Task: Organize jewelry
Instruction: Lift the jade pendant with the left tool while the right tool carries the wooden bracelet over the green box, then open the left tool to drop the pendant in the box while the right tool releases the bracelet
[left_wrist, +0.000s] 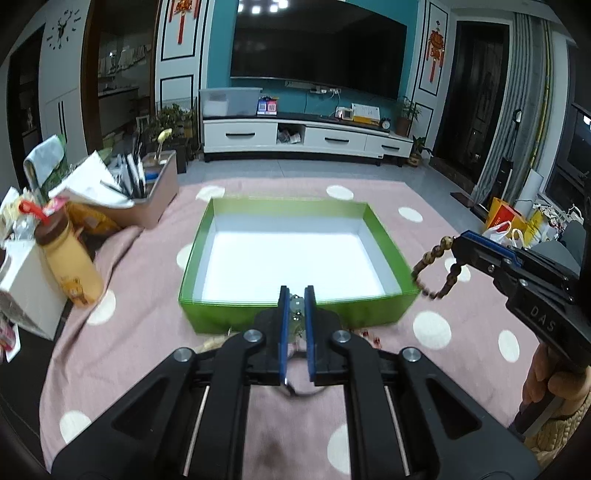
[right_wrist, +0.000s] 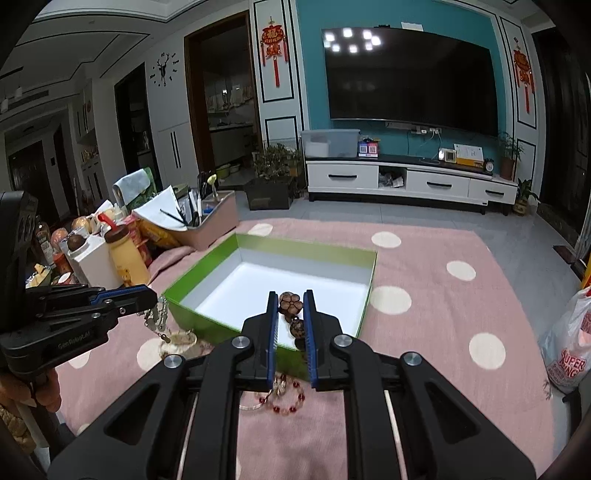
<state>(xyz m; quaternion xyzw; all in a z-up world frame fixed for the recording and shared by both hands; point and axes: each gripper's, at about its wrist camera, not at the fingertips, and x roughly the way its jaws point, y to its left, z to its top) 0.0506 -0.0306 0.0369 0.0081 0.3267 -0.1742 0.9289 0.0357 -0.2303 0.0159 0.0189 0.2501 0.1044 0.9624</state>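
1. My left gripper (left_wrist: 296, 295): jaws narrow, clamped on a pale bead chain (right_wrist: 157, 317) that dangles below the fingertips. Held just short of the near wall of the green box (left_wrist: 295, 314), lifted clear of the cloth, I judge so the chain can be carried over the rim. Writing on its body, seen from the right wrist view, reads roughly "GenRobot.AI".

2. My right gripper (right_wrist: 290, 308): jaws narrow, gripping a brown bead bracelet (right_wrist: 290, 302) with a carved flower bead on top; the loop hangs free at the box's right near corner, seen from the left wrist view. Body marked "DAS".

3. Green box: open, white inside, nothing in it that I can see. It sits in the middle of the pink dotted cloth (right_wrist: 424, 332), I judge as the place where the jewelry goes.

4. Red bead bracelet (right_wrist: 284, 400): lying on the cloth beside a thin silver ring, near side of the box, not yet collected.

5. Plastic bag (right_wrist: 569, 354): far right, printed "SUPER", second word unclear.

6. Yellow bottle (left_wrist: 72, 266): upright left of the box, label unreadable.
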